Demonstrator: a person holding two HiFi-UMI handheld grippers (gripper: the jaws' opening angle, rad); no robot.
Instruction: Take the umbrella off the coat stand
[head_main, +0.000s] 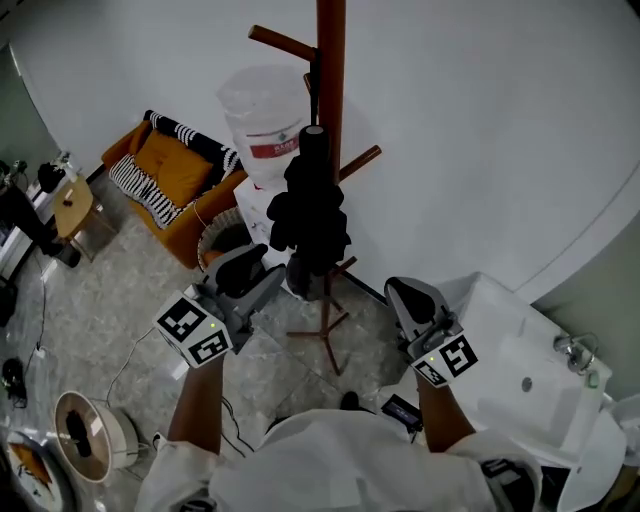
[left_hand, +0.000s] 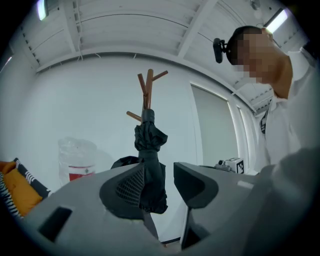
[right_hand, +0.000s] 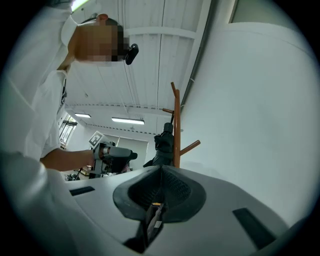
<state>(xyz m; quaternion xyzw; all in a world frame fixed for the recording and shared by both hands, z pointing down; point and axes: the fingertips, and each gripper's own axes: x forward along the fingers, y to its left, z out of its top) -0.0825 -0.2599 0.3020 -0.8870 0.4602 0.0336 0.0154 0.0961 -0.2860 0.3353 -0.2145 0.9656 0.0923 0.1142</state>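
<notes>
A folded black umbrella (head_main: 310, 215) hangs upright against the brown wooden coat stand (head_main: 331, 90), below its upper pegs. My left gripper (head_main: 258, 275) is held up just left of the umbrella's lower end, apart from it. In the left gripper view this gripper (left_hand: 170, 182) is open, and the umbrella (left_hand: 149, 150) shows through the gap, beyond the pads. My right gripper (head_main: 405, 300) is raised to the right of the stand, with room between them. Its jaws are shut with nothing in them (right_hand: 161, 182); the umbrella (right_hand: 165, 145) and stand (right_hand: 176, 125) lie ahead.
Behind the stand is a water dispenser with a large bottle (head_main: 265, 120). An orange sofa with striped cushions (head_main: 175, 170), a round basket (head_main: 222, 240) and a small wooden table (head_main: 72, 205) are at the left. A white sink unit (head_main: 520, 370) is at the right, a fan (head_main: 85, 435) on the floor.
</notes>
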